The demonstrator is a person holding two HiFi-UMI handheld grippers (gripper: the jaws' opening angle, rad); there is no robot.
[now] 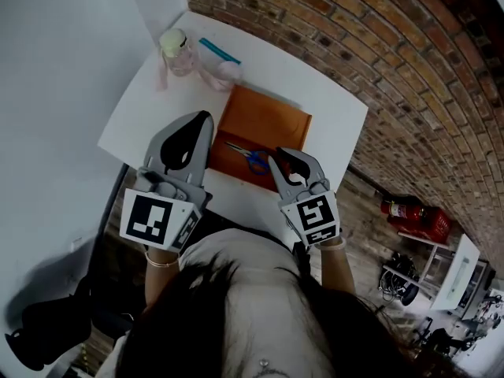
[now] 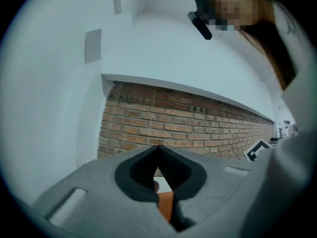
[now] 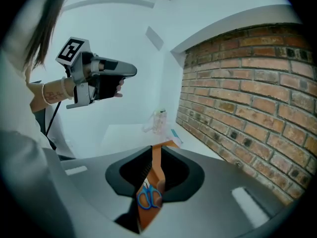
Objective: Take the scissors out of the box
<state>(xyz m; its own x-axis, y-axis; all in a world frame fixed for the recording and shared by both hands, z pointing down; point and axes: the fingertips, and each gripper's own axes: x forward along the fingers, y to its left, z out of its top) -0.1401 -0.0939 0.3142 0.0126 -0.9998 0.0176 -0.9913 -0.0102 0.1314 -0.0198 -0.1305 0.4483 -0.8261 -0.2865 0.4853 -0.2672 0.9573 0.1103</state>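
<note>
**Two hand-held grippers over an orange box with scissors inside**

Seen from above, a person stands at a white tabletop [image 1: 331,109] set in a corner between a white wall and a brick wall [image 1: 354,30]; a shallow, open orange box [image 1: 268,116] lies flat on the tabletop; the scissors [image 1: 253,158], with blue handles, lie inside the box near its closer edge, blades pointing left, not gripped by anything.

The right gripper [image 1: 276,161] is tilted downward with its tips just beside the blue handles; in the right gripper view its jaws stand a narrow way apart with nothing between the pads; the box and the scissors show through the gap, lying beyond.

The left gripper [image 1: 206,118] is held about level over the box's left edge; in the left gripper view its jaws meet at the tips and hold nothing; a sliver of orange shows below them.

At the far end of the tabletop, well apart from the box, stand a clear jar [image 1: 176,51] with a pale lid and a teal stick [image 1: 219,50] just beside it.
</note>
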